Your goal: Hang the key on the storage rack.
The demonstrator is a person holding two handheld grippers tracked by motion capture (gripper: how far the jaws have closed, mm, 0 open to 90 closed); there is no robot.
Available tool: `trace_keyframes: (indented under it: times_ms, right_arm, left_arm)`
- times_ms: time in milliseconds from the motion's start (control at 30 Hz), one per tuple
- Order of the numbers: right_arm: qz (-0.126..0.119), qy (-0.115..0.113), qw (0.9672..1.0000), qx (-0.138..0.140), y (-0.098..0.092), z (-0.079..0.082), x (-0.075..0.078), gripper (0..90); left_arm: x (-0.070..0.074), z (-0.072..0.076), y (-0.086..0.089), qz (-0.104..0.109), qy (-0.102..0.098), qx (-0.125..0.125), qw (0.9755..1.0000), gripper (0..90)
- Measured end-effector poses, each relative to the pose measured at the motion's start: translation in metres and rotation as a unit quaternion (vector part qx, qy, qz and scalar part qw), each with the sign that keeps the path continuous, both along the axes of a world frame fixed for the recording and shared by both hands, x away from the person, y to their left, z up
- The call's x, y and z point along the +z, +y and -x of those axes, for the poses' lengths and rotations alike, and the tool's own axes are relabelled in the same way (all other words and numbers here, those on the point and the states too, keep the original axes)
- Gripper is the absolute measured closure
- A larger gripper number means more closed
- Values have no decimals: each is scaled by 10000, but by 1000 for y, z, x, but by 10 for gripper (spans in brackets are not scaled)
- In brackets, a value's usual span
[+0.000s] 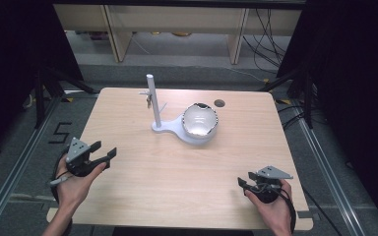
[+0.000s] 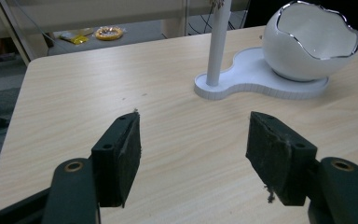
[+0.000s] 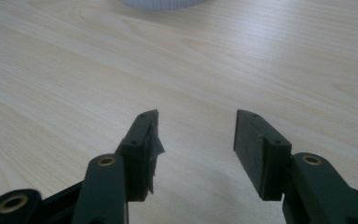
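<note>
Both tools released, nothing held: left tool [image 1: 104, 153] lower left, right tool [image 1: 244, 184] lower right; parked clear of the bowl [image 1: 200, 120] at frame centre, likely for unobstructed approach.

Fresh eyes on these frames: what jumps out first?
The white egg-shaped bowl with a jagged silver rim, sitting on a white stand base just past the table's centre, with a thin white post rising from the base's left end. After that, the left gripper and right gripper, both open, empty and held near the table's near corners, well short of the stand.
</note>
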State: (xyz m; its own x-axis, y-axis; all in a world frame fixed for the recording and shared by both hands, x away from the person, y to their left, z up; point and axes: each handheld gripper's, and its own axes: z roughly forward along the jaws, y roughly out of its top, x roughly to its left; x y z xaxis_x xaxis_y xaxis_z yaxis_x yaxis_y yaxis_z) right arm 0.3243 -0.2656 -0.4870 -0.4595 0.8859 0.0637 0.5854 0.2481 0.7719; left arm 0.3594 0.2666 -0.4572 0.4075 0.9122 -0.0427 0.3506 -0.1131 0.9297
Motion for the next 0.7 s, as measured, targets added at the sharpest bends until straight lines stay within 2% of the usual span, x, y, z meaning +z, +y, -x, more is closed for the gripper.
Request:
trace_keyframes:
  times_ms: [100, 133, 300, 400, 500, 667, 700]
  right_arm:
    - [22, 32, 10000, 19, 0, 0, 1, 510]
    - [-178, 183, 9997, -62, 3, 2, 0, 509]
    - [-124, 71, 9999, -59, 3, 1, -1, 510]
    - [-125, 188, 9997, -103, 3, 2, 0, 509]
    - [-127, 190, 9997, -105, 3, 3, 0, 509]
    - [-91, 125, 9998, -101, 3, 2, -2, 509]
    - [-7, -46, 10000, 26, 0, -1, -4, 509]
  left_arm:
    - [-11, 5, 2, 0, 19, -15, 10000, 342]
    - [-15, 6, 3, 2, 18, -27, 10000, 341]
    - [-29, 11, 6, -51, 66, -11, 10000, 337]
    - [-36, 14, 7, -66, 114, 8, 9999, 336]
    - [-44, 15, 9, -81, 133, -1, 9999, 333]
    - [-59, 18, 13, -137, 224, 39, 9996, 332]
    - [-61, 18, 14, -109, 203, 31, 9997, 331]
